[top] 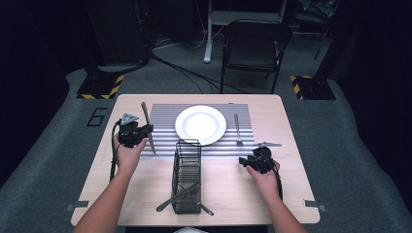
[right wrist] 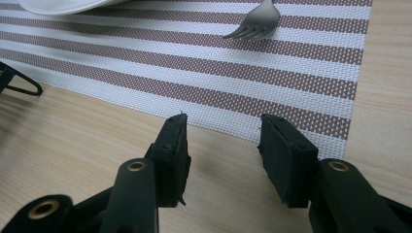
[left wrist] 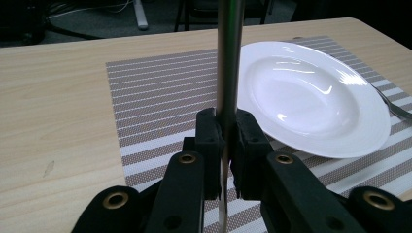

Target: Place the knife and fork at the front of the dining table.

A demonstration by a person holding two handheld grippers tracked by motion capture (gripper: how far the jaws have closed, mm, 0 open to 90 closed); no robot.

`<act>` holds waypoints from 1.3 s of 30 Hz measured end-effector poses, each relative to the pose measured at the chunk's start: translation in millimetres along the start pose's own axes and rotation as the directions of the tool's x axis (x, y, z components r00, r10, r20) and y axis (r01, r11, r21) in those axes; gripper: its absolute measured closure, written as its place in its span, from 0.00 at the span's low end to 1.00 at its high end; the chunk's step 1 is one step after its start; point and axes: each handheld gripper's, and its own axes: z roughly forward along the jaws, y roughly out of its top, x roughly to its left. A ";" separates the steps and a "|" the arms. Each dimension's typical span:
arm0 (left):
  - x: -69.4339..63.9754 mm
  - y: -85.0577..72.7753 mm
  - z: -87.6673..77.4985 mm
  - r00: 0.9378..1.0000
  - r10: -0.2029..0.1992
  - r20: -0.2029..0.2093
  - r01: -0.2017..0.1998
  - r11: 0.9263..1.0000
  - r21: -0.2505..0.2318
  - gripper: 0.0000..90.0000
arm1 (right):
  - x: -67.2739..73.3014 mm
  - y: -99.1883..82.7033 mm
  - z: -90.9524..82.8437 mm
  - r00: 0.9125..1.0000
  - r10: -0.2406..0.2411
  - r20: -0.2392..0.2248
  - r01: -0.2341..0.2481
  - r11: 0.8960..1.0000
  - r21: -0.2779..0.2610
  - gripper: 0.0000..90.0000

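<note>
Plate [top: 200, 124] on placemat [top: 165, 116]; fork [top: 237, 129] right, caddy [top: 187, 176] before.

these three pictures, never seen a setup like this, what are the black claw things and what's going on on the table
There is no robot here: a person at a wooden table holds a two-jaw gripper in each hand. The wide picture comes from a camera above, looking forward and down. The other two come from cameras riding on each gripper, looking along its black jaws.

On the table lies a striped placemat with a white plate on it and a fork to the plate's right. Nearer the person stands a black wire basket with cutlery in it.

The left gripper is shut on a table knife, holding it over the mat beside the plate. The right gripper is open and empty, just off the mat's near edge.
</note>
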 end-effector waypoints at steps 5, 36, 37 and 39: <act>1.2 3.6 7.1 1.000 -0.013 -0.005 0.013 1.000 0.018 0.92 | -0.5 0.1 0.3 1.000 -0.001 0.000 0.001 1.000 -0.004 0.59; -0.3 9.1 66.3 0.992 -0.102 -0.075 0.105 0.994 0.031 0.92 | -3.1 -0.2 0.1 1.000 0.011 -0.014 -0.011 1.000 -0.008 0.60; -1.7 9.4 68.4 0.991 -0.108 -0.080 0.112 0.993 0.036 0.92 | -3.1 -0.2 0.1 1.000 0.012 -0.013 -0.013 1.000 -0.011 0.60; -3.5 10.6 73.8 0.990 -0.109 -0.092 0.113 0.993 0.040 0.92 | -3.4 -0.1 0.1 1.000 0.011 -0.015 -0.012 1.000 -0.010 0.60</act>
